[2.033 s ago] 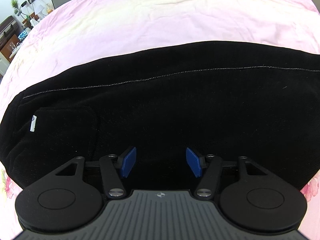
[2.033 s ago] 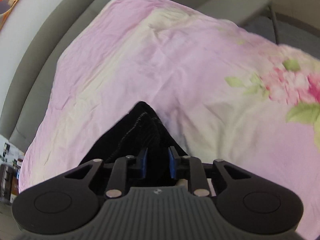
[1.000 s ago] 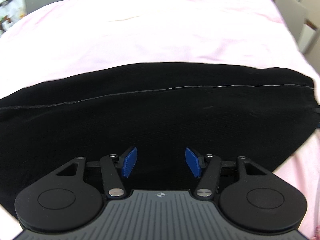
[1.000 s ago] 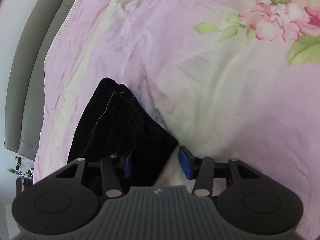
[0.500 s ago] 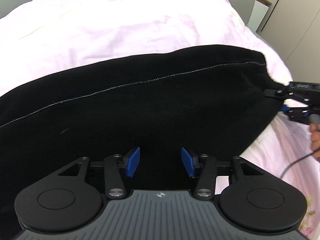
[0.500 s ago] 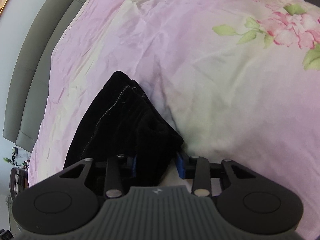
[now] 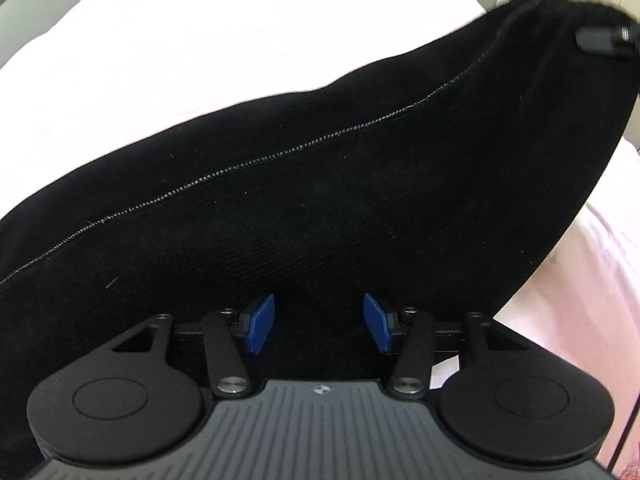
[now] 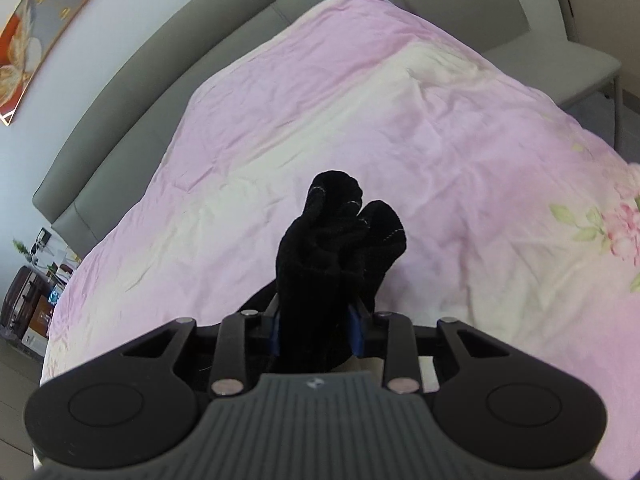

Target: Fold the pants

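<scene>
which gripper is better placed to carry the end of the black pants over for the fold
Right, probably. The right gripper has just closed on the bunched end of the black pants, raised above the bedspread; the left gripper is open, gripping nothing.

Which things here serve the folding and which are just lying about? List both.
In the job:
black pants
right gripper, clamped on the bunched pant end
left gripper, jaws apart above the pants

Lying about:
pink floral bedspread
grey chair
wall picture

pants (image 7: 360,208): black matt ribbed cloth, pale stitched seam | bed cover (image 8: 320,112): pink, smooth, lightly creased cloth | left gripper (image 7: 319,324): matt black plastic, blue pads, shiny metal screws | headboard (image 8: 168,52): grey, smooth upholstery
</scene>
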Demonstrator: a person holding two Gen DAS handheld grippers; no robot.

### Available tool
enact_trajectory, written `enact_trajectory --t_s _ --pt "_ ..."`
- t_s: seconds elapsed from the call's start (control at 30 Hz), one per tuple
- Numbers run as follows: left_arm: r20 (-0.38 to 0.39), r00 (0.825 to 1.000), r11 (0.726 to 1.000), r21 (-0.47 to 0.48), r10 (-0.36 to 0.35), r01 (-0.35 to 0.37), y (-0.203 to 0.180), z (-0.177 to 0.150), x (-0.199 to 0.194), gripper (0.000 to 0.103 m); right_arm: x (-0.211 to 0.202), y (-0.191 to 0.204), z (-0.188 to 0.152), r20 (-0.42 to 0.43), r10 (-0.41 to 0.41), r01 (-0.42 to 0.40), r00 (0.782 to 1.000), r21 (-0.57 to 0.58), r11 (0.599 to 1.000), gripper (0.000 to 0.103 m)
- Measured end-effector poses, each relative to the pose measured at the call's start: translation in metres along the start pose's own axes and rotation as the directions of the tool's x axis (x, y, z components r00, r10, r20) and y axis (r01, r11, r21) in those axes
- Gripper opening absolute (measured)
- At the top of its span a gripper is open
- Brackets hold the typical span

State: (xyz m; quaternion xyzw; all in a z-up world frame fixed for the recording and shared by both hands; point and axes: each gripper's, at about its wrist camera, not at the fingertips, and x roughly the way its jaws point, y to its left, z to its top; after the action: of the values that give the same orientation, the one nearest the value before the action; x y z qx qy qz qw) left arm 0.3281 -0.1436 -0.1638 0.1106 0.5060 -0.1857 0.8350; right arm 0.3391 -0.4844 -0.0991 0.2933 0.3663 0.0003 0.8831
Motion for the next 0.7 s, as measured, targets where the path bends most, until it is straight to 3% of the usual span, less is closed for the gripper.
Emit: enact_trajectory --t_s 0.17,0.33,0.5,0.7 --pt "0.035 0.998 0.997 -0.046 -0.060 0.061 0.026 -0.017 -0.035 0.059 -0.016 0.059 0.008 0.015 0.016 -0.015 1.000 -0.097 0.995 0.027" --pt "0.049 0.998 0.998 -0.045 -0.044 0.046 0.055 -0.034 -0.073 0.059 -0.023 0.127 -0.005 -0.010 0.040 -0.041 0.999 -0.199 0.979 0.027" --pt "0.047 0.998 0.988 -0.152 -0.035 0.042 0.110 -0.043 -0.104 0.059 -0.003 0.199 -0.036 -0.064 0.048 -0.067 0.997 -0.336 0.939 0.026" --pt "0.069 0.998 0.978 -0.210 0.014 0.000 0.160 -0.064 -0.134 0.059 0.037 0.262 -0.094 -0.183 0.024 -0.110 0.983 -0.479 0.871 0.025"
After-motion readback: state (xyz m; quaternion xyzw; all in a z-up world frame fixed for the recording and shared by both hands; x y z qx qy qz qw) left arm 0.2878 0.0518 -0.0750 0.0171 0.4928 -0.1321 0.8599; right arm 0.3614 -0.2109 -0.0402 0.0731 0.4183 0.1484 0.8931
